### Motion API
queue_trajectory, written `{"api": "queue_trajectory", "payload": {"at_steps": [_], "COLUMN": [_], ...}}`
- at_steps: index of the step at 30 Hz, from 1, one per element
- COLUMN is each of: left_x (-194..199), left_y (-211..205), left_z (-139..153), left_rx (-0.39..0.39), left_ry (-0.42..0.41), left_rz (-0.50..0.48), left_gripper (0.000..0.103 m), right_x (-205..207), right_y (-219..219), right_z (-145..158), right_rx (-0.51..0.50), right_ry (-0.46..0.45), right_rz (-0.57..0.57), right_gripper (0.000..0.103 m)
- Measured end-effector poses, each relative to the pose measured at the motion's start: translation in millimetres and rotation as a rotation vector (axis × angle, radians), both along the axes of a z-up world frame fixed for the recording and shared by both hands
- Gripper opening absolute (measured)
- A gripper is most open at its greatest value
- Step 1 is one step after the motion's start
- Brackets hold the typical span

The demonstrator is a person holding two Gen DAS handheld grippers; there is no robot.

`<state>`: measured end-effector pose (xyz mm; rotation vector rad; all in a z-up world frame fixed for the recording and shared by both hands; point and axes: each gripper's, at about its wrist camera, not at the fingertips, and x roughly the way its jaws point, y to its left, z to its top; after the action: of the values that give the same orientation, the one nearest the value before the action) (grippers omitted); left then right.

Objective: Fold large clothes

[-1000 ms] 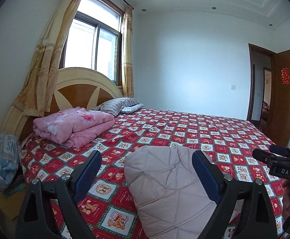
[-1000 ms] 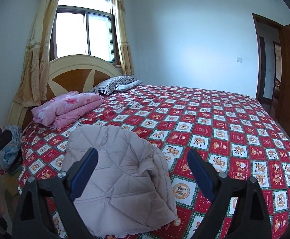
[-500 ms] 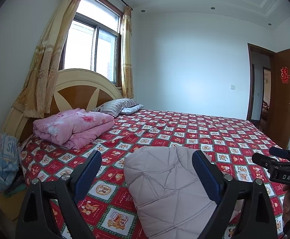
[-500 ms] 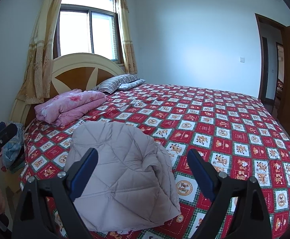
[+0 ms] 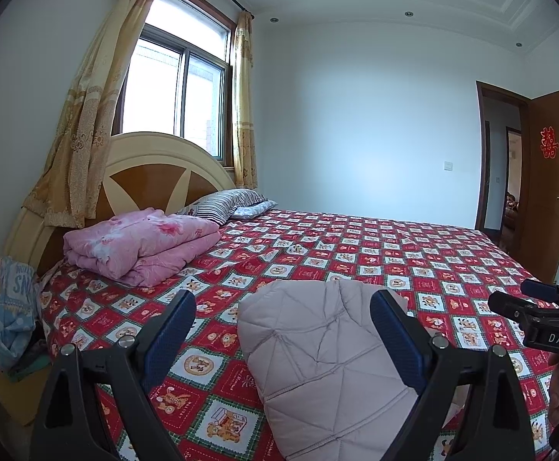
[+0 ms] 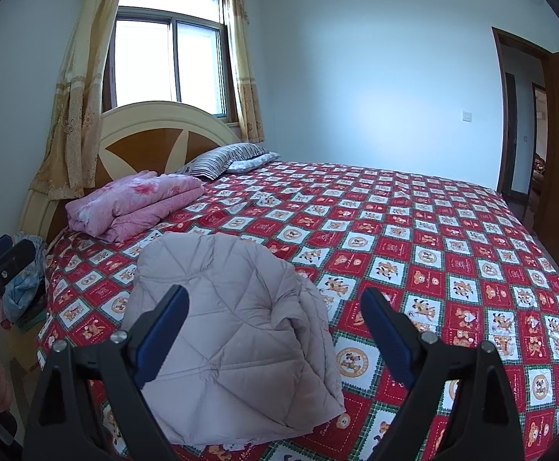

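A: So, how far along is the folding judged to be?

B: Nearly done, it seems. The quilted jacket (image 6: 237,342) is seen gathered into a compact bundle at the near edge of the bed (image 6: 452,269); only a final tidying may be left.

A: And the grippers?

B: The left gripper (image 5: 283,326) and right gripper (image 6: 275,322) are held above the jacket, jaws spread apart, nothing clamped. Beyond the jacket, toward the headboard (image 5: 156,169), a pink quilt (image 5: 145,244) is stacked.
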<state>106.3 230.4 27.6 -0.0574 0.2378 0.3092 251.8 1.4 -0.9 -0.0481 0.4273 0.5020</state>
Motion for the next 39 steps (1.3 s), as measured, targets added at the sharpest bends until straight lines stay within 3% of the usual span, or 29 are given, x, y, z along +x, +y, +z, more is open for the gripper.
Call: {"api": "queue_trajectory", "payload": {"at_steps": [39], "left_x": [6.7], "left_y": [2.5], "left_z": [-5.8], "left_rx": [0.041], "left_ry": [0.029], "left_rz": [0.012], "left_gripper": [0.093], "right_x": [-5.3], "right_y": [1.0], "right_z": [-0.3], "right_rx": [0.005], "right_ry": [-0.016], "right_rz": [0.008], "right_gripper": [0.095]}}
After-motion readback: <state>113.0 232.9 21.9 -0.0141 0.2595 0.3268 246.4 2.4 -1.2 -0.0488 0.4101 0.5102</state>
